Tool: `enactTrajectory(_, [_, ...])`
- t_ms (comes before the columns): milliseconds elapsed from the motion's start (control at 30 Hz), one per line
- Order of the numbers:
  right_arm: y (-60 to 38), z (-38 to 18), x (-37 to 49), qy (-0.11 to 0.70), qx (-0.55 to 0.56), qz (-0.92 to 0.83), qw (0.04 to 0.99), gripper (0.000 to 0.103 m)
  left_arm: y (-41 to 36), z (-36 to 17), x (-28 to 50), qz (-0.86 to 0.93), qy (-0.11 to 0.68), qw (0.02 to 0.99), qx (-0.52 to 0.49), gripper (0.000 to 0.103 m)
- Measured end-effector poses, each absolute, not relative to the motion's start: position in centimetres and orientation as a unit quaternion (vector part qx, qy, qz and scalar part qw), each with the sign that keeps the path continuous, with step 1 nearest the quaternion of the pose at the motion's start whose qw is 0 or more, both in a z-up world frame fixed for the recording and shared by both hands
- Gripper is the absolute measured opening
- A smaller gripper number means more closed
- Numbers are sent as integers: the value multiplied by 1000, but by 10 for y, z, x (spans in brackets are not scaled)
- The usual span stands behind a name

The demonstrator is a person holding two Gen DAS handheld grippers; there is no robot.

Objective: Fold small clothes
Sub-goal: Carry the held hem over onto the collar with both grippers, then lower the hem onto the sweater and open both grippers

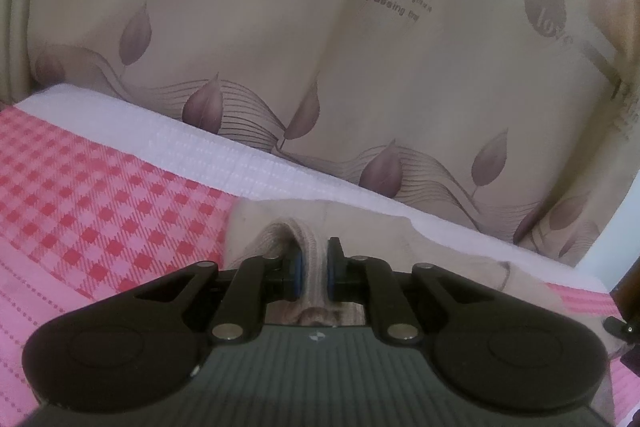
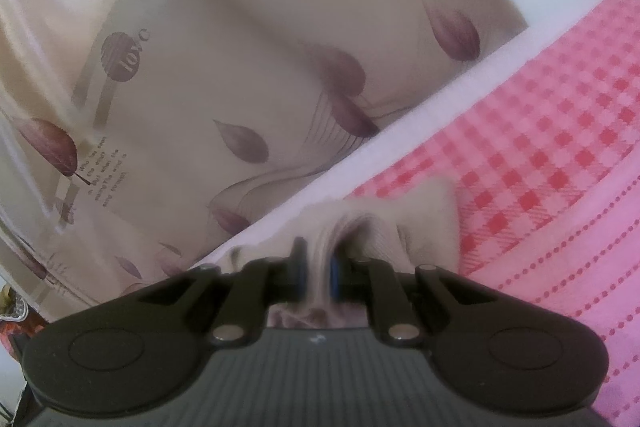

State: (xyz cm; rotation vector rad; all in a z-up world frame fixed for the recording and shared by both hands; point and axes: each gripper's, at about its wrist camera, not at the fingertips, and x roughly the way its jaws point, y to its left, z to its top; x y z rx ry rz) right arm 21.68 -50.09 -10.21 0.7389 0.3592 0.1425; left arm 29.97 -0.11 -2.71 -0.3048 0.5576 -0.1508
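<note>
Left gripper (image 1: 314,263): jaws clamped on a bunched ribbed edge of the beige garment (image 1: 280,223). The fabric fold stands up between the blue pads (image 1: 299,269) and loops over just ahead of them. The rest of the garment spreads flat ahead and to the right of the jaws, lying on the pink checked cloth (image 1: 100,203). A white band (image 1: 192,143) of that cover runs beyond the garment, and past it hangs a cream curtain (image 1: 280,47) with purple leaf print and lettering.

Right gripper (image 2: 318,267): jaws pinched tight on another bunch of the same garment (image 2: 420,219); a narrow stack of fabric layers sits squeezed between the pads (image 2: 333,277), somewhat blurred. A pointed corner of the garment sticks up ahead and right of the jaws. The checked cloth (image 2: 540,147) lies to the right of the jaws, a dotted pink stripe area nearer the gripper body. The white band (image 2: 400,131) runs diagonally ahead, curtain (image 2: 240,67) beyond it to the left.

Can't tell whether the garment is lifted clear of the cloth at either grip point. No hands in view.
</note>
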Motion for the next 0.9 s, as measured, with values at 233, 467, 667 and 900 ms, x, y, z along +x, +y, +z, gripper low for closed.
enactTrajectory(233, [-503,-111,222,182,365,66,911,12,-1,-35,306,-69,281,945,-154,15])
enactTrajectory(467, [-506,-117,226,192,373,61,906,14,-2,-40,315,-66,286,943,-157,18])
enactTrajectory(667, [-511,-121,230,184,402,65,895,15,-2,-42,321,-63,283,944,-155,27])
enactTrajectory(900, [-528,-122,227,136,448,54,882,53,5,-39,325,-29,251,954,-160,69])
